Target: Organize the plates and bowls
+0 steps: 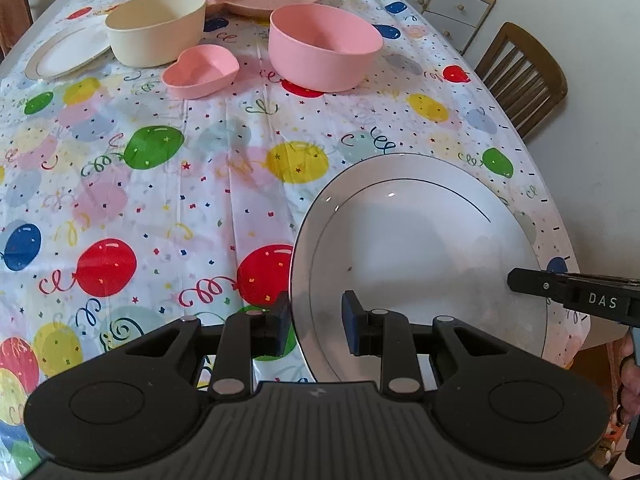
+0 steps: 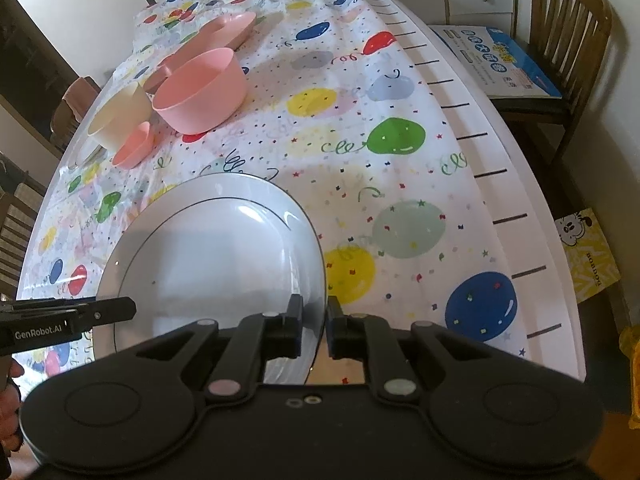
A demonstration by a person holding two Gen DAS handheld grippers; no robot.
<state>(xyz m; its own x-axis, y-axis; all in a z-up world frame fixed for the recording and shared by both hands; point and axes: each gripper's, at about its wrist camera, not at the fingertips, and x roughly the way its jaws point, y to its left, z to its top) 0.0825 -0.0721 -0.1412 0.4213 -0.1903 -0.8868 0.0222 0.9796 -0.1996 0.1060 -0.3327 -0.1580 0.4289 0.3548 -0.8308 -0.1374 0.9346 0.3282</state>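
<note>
We carry plate near worktop edge: left gripper clamped on rim, right gripper straddles opposite rim, grip unclear, for balance.

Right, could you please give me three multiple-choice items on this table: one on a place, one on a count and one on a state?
1. Where is the heart dish?
A) between the cream bowl and the pink bowl
B) on a chair
C) inside the pink bowl

2. How many grippers have their jaws astride the rim of the near white plate?
A) none
B) one
C) two

3. The pink bowl is:
A) upside down
B) upright and empty
C) full of food

Answers:
1 A, it lies in the gap between them.
2 C, the left gripper and the right gripper straddle opposite sides of the rim.
3 B, its bare inside faces up.
</note>
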